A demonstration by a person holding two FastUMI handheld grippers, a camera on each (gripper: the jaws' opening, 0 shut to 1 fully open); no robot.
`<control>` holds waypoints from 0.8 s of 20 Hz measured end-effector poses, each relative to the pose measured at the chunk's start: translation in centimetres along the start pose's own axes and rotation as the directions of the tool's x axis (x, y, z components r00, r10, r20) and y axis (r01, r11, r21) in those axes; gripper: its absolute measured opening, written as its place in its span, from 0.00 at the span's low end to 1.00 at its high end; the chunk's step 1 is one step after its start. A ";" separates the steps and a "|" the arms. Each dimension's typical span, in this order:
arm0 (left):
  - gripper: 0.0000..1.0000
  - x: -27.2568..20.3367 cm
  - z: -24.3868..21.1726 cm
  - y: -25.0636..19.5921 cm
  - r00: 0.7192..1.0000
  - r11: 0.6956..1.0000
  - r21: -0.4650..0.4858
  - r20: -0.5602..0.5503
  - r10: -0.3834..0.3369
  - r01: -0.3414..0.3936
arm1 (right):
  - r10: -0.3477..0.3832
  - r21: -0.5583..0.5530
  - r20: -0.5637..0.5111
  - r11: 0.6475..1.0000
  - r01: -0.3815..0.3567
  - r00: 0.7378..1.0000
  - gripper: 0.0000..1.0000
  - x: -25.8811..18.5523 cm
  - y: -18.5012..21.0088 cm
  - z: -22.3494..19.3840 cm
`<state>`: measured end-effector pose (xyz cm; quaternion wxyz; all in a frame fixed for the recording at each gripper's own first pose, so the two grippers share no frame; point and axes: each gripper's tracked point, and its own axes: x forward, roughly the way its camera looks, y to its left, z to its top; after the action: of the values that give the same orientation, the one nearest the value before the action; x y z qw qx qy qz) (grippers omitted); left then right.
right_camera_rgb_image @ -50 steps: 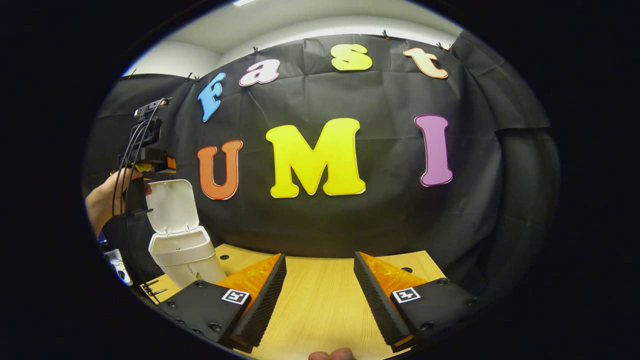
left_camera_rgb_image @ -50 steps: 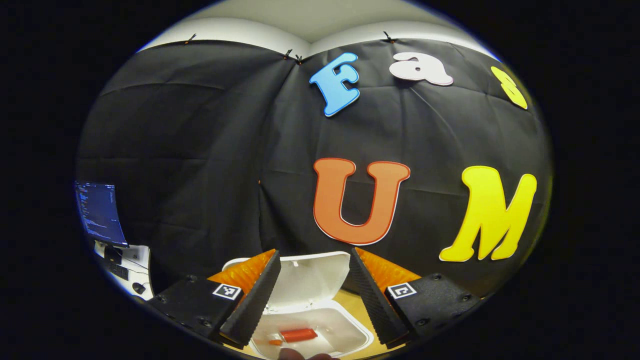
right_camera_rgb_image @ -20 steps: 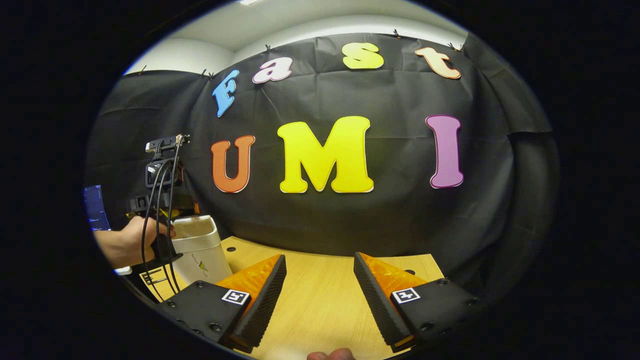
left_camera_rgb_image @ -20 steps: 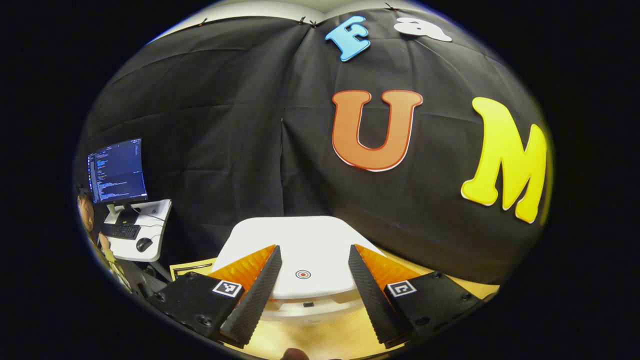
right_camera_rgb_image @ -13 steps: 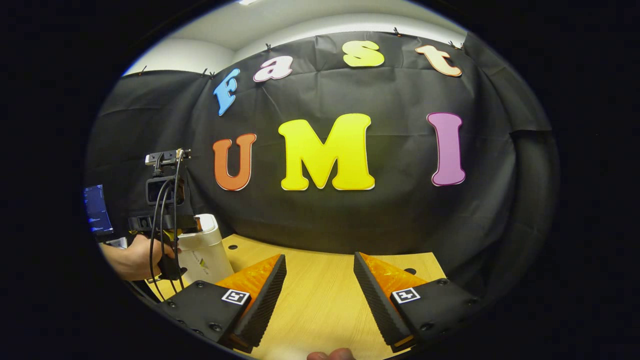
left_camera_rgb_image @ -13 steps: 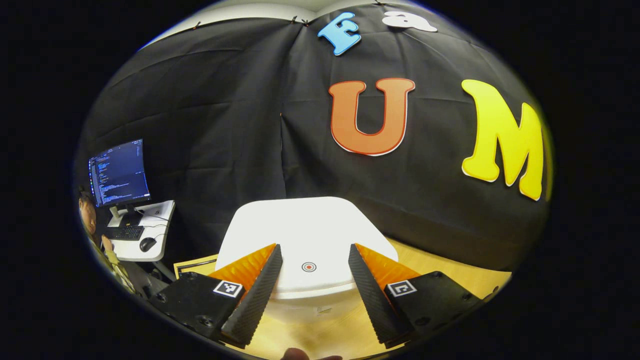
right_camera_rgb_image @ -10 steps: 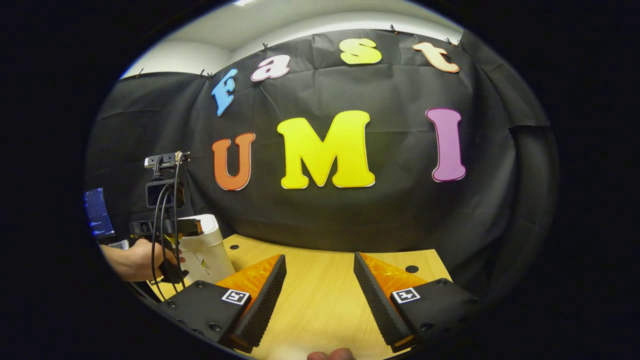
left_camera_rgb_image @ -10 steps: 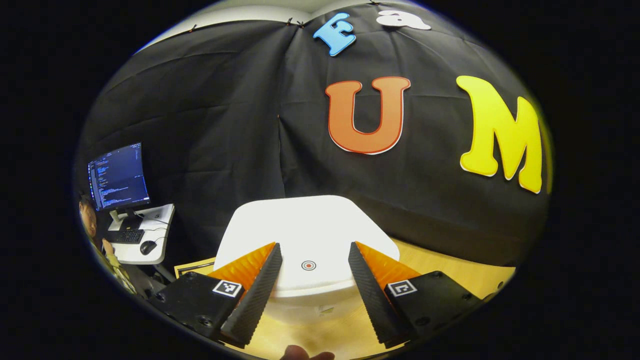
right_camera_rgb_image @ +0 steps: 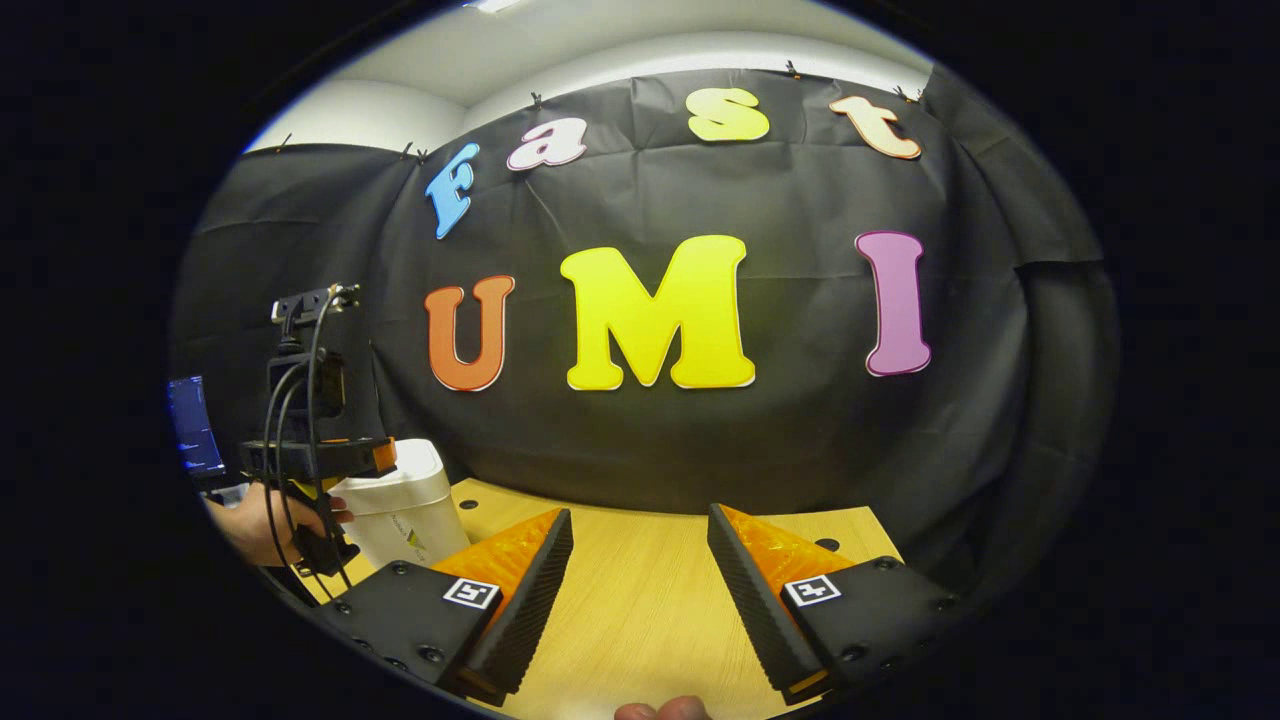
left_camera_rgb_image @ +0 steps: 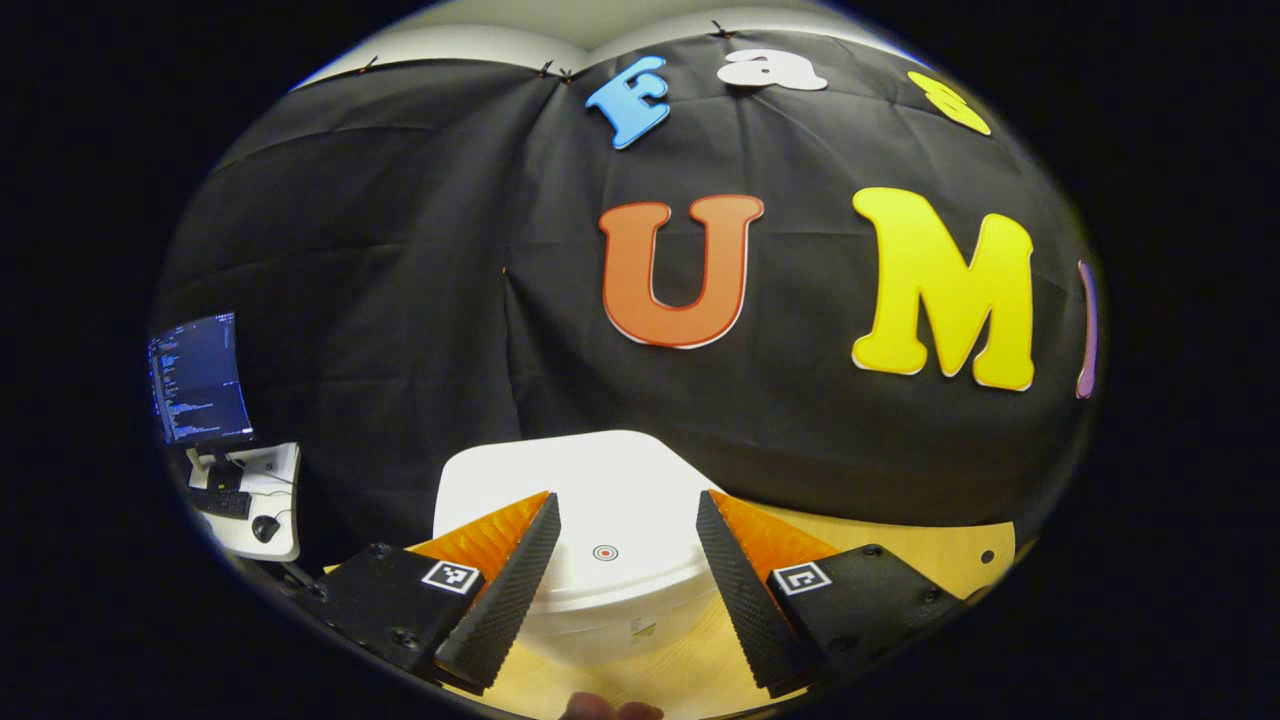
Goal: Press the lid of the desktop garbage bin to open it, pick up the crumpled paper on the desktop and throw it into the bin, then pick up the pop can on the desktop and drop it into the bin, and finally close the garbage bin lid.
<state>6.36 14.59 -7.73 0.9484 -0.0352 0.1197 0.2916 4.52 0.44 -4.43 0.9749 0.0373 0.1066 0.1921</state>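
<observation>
Left gripper (left_camera_rgb_image: 620,600) higher above lid (left_camera_rgb_image: 590,490)

left gripper (left_camera_rgb_image: 622,585) jaws spread, right gripper (right_camera_rgb_image: 635,590) jaws spread

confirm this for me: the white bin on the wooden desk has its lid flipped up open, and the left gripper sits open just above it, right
Not quite. The lid is closed flat on the white bin, as the left gripper view shows. The rest holds: the bin stands on the wooden desk, and the left gripper is open just above the lid.
</observation>
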 end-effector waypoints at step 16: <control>0.90 -14.8 2.5 -7.1 0.828 0.844 0.098 0.164 -0.536 0.527 | -0.190 -0.018 0.124 0.981 0.194 0.974 0.87 -5.4 1.1 2.9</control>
<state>-0.94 0.99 -1.68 0.9995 -0.0168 0.0237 0.0156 -0.15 -0.68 -0.47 0.9940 0.0240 0.0474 0.0960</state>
